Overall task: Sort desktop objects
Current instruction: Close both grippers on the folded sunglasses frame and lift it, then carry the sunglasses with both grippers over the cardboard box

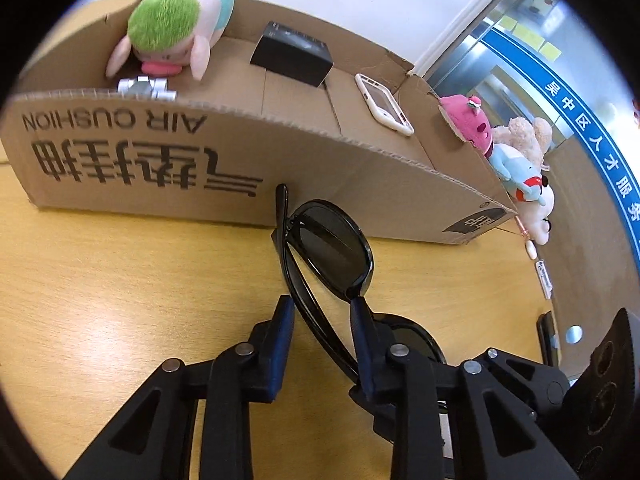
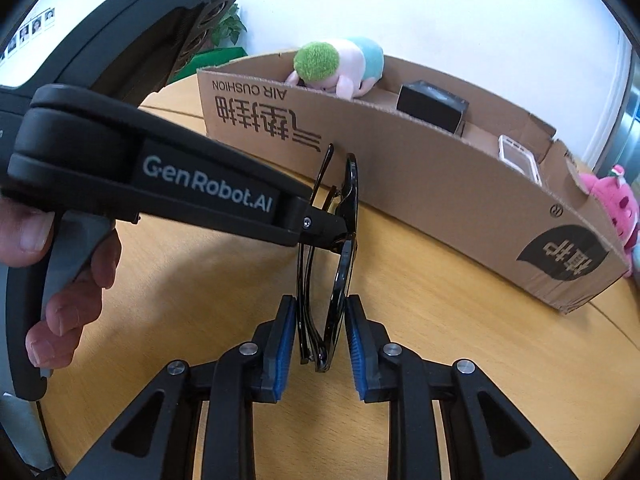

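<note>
Left gripper (image 1: 322,308) clamps the folded sunglasses (image 1: 332,248) at mid-frame above the table (image 1: 120,280), right gripper (image 2: 320,320) jaws bracketing one end unclosed — plush toy (image 1: 176,28), black box (image 1: 292,54) and phone (image 1: 384,104) already lie in the cardboard box (image 1: 240,168); sunglasses remain unsorted.

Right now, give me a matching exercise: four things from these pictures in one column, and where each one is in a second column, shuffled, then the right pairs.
Things:
1. sunglasses
2. green-haired plush
3. black box
4. pink plush

Places:
A. outside the carton, past its right end
B. inside the carton, left end
C. above the table, between gripper fingers
D. inside the carton, middle

Pairs: 1-C, 2-B, 3-D, 4-A
</note>
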Available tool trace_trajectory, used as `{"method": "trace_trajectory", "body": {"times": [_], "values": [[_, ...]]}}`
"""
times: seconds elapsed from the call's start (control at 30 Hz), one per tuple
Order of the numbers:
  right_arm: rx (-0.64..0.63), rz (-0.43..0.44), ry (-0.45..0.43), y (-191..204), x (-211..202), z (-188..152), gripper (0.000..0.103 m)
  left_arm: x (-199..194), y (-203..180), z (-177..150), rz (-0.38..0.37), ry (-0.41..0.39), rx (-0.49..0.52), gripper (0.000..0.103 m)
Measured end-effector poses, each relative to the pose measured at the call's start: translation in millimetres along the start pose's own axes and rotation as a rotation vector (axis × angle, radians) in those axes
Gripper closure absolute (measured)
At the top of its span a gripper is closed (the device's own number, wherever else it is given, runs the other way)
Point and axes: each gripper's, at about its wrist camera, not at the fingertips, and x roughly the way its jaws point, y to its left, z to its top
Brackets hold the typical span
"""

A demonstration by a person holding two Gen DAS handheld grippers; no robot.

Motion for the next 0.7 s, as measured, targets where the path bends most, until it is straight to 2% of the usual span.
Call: {"method": "trace_trajectory", "body": {"times": [0.07,0.2,0.23,0.27,0.33,0.47,0.57,0.6,0.63,0.7], "values": [[0.000,-0.006,-0.017,0,-5,2,0.080,-3,-2,1,0.022,-0.003,0.019,0.081],[0.024,0.004,-0.010,-2,-4,2,0.080,-7,-1,1,0.011,-0.010,0.004,0.079],[0.037,0.013,0.002,-3,-1,0,0.080,-6,1,2,0.005,-0.003,-0.008,0.069],[0.042,0.015,0.010,-3,1,-1,0.080,-5,3,2,0.007,0.002,-0.024,0.055],[0.044,0.018,0.029,-4,5,-5,0.080,-3,7,2,0.006,0.006,-0.055,0.043],[0.029,0.017,0.033,0,7,-10,0.080,11,12,9,-0.031,0.043,-0.094,0.043],[0.000,0.003,0.032,7,8,-10,0.080,17,8,12,-0.040,0.043,-0.065,0.045],[-0.010,0.000,0.031,10,8,-10,0.080,19,5,12,-0.024,0.047,-0.058,0.049],[-0.017,-0.006,0.030,13,7,-11,0.080,21,5,13,-0.005,0.054,-0.052,0.059],[-0.036,-0.029,0.028,18,5,-12,0.080,21,5,13,-0.002,0.056,-0.050,0.060]]}}
